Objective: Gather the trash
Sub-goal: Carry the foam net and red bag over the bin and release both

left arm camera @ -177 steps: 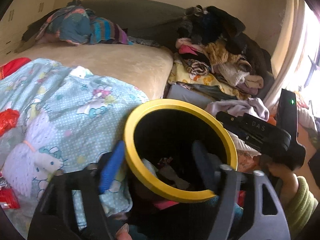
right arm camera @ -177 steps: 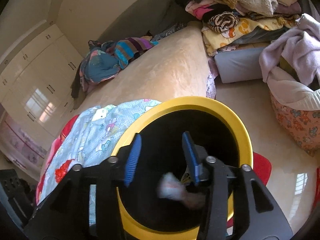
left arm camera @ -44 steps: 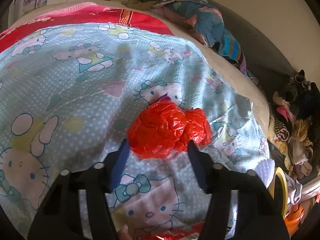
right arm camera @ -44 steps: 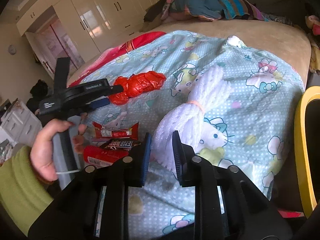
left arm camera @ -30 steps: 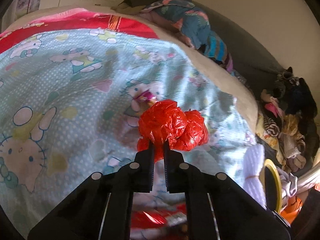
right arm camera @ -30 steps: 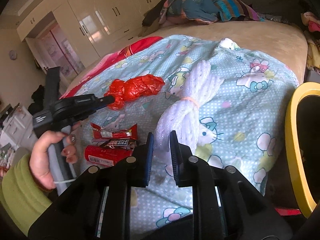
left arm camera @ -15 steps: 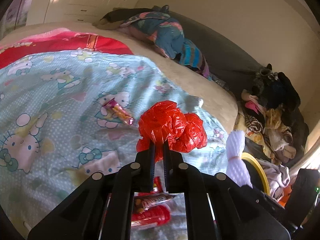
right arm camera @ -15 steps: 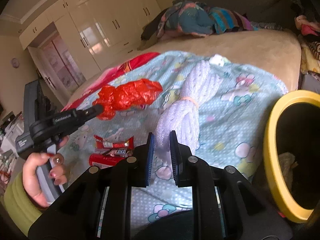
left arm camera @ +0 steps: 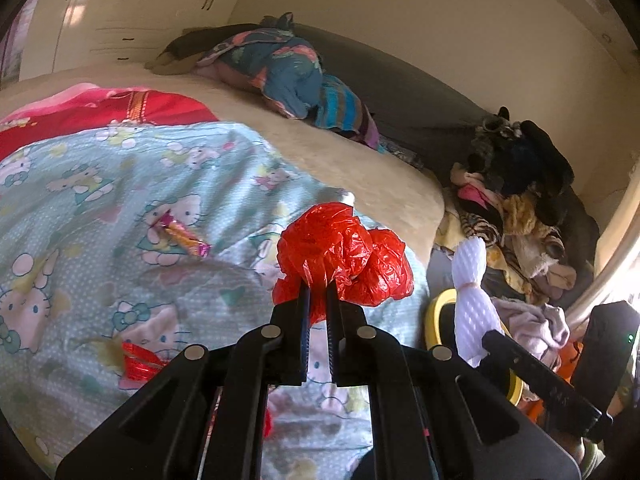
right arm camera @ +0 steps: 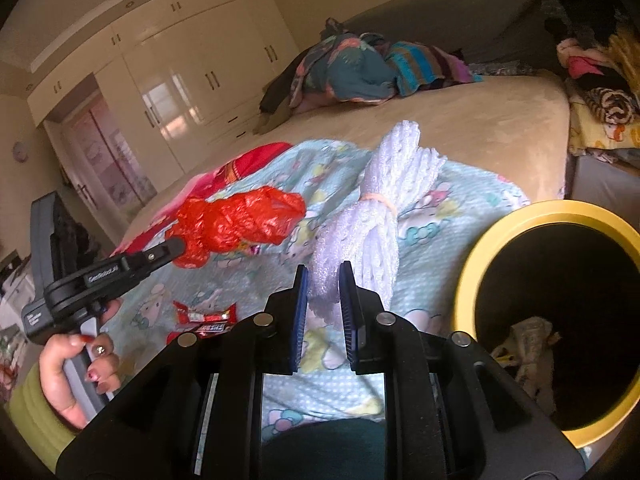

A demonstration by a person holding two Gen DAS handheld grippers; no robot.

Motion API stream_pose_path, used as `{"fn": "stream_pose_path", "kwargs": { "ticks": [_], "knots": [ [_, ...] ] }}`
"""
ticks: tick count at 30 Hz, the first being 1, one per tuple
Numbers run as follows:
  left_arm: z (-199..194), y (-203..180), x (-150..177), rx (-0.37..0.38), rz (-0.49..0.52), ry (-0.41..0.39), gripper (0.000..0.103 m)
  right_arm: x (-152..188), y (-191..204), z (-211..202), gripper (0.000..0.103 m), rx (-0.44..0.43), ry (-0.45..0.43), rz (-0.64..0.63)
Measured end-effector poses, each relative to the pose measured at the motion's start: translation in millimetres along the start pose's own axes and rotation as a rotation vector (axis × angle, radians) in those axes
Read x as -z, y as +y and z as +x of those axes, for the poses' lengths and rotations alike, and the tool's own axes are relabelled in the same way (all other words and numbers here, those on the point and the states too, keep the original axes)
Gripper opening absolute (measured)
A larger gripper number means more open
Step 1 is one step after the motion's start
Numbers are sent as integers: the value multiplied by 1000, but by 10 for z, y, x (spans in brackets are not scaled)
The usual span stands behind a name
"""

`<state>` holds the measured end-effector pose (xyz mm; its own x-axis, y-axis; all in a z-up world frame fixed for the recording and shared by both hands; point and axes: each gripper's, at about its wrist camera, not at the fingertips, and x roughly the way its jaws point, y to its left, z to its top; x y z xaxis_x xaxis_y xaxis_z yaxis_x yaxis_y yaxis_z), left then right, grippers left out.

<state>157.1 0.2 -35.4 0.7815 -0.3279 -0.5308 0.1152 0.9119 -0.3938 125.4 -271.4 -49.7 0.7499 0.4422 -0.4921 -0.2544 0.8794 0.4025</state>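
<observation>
Just right of the right claw (right arm camera: 323, 292), clenched on the white foam netting (right arm camera: 372, 216), gapes the yellow-rimmed bin (right arm camera: 472, 264); carry it, then the left claw's (left arm camera: 317, 300) pinched red bag (left arm camera: 344, 256), squarely over before releasing.

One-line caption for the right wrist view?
Right gripper pinches white foam netting, left gripper holds a red plastic bag, yellow-rimmed bin nearby.

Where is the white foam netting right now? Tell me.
The white foam netting is clamped in the right tongs, held up over the blue cartoon blanket, left of the yellow-rimmed bin in the right wrist view.
</observation>
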Motion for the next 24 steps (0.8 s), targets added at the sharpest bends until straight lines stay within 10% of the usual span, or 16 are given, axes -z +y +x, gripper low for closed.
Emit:
{"fn": "stream_pose_path", "kwargs": {
  "ticks": [24],
  "knots": [
    [75, -664, 190, 73, 158, 42, 7, -29, -567, -404, 12, 90, -67, 115]
  ]
}}
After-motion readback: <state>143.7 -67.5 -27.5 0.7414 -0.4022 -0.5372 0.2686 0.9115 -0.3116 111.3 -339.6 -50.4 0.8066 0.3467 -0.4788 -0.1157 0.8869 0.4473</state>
